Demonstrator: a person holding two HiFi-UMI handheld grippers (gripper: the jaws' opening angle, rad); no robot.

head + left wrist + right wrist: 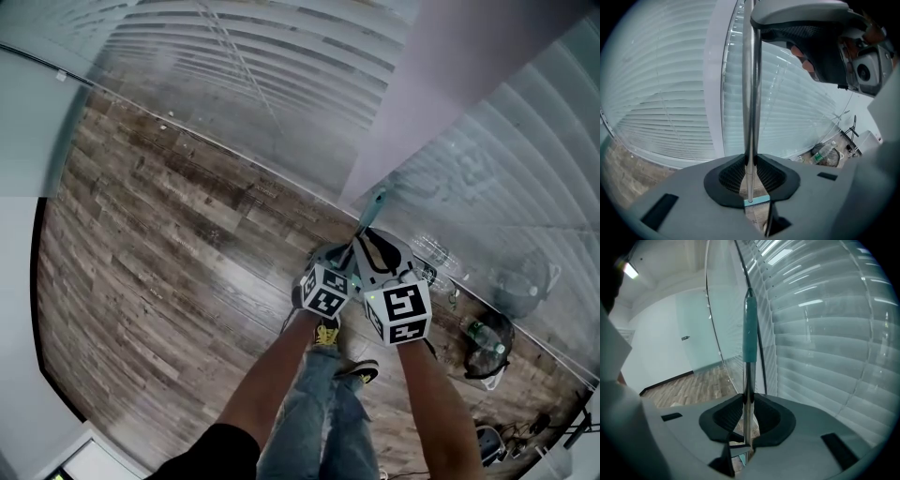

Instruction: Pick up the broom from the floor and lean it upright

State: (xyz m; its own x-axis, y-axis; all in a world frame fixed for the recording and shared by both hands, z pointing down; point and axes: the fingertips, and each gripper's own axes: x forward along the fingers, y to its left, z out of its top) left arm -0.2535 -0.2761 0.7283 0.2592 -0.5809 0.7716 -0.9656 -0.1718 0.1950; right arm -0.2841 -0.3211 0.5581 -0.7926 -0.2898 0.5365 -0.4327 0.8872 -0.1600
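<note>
The broom stands nearly upright in front of me, its metal pole [749,93] running up the middle of the left gripper view. Its teal handle end [375,202] shows in the head view near the white pillar, and again high in the right gripper view as a teal grip [750,329]. My left gripper [750,180] is shut on the pole low down, with a bit of the teal broom head [757,199] below it. My right gripper [747,416] is shut on the pole higher up, just under the teal grip. Both grippers [356,253] sit close together, and the broom's head is hidden by them in the head view.
Glass walls with blinds [281,84] and a white pillar [441,94] stand right ahead. Plastic bottles and a dark bin [487,347] lie on the wooden floor [169,244] at the right, with a stand [853,136] beyond. My shoes [328,333] are below the grippers.
</note>
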